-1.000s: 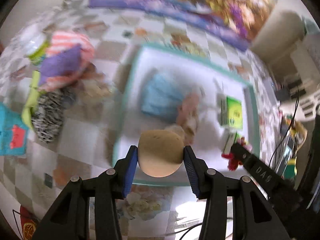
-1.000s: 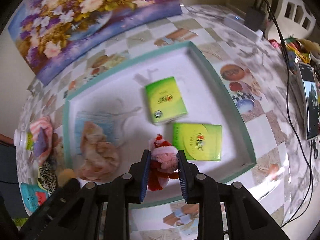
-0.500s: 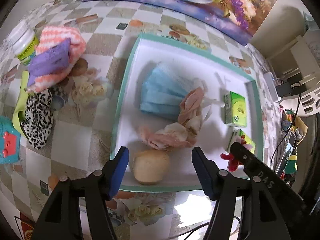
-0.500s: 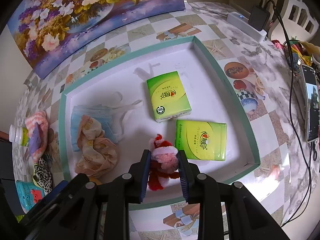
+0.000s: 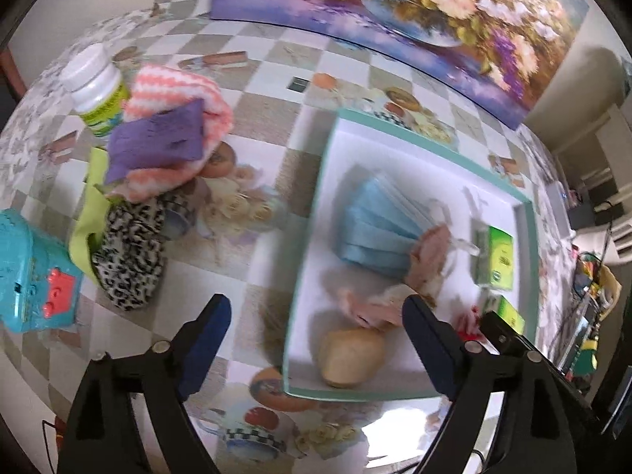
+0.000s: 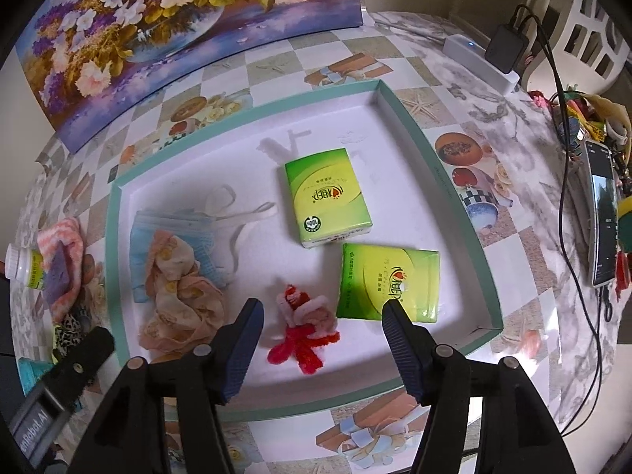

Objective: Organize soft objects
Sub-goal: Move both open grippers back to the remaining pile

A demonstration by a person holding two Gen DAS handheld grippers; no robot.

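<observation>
A teal-rimmed white tray (image 6: 446, 185) holds blue face masks (image 6: 136, 245), a peach scarf (image 6: 177, 300), two green tissue packs (image 6: 328, 197) (image 6: 389, 282) and a red-and-pink plush doll (image 6: 304, 324). A tan sponge ball (image 5: 349, 355) lies in the tray's near corner (image 5: 304, 237). My right gripper (image 6: 318, 339) is open, its jaws wide on either side of the doll lying on the tray. My left gripper (image 5: 316, 339) is open and empty, above the tray's near left rim, with the ball between and below its jaws.
Left of the tray lie a pink striped cloth with a purple cloth (image 5: 158, 142), a leopard-print cloth (image 5: 126, 252), a white bottle (image 5: 96, 87) and a teal toy (image 5: 31, 268). A flower painting (image 6: 158, 19) stands behind. Phone (image 6: 602, 213) and cables lie right.
My left gripper let go of the tan ball into the tray and shifted left. My right gripper opened and let the plush doll drop onto the tray.
</observation>
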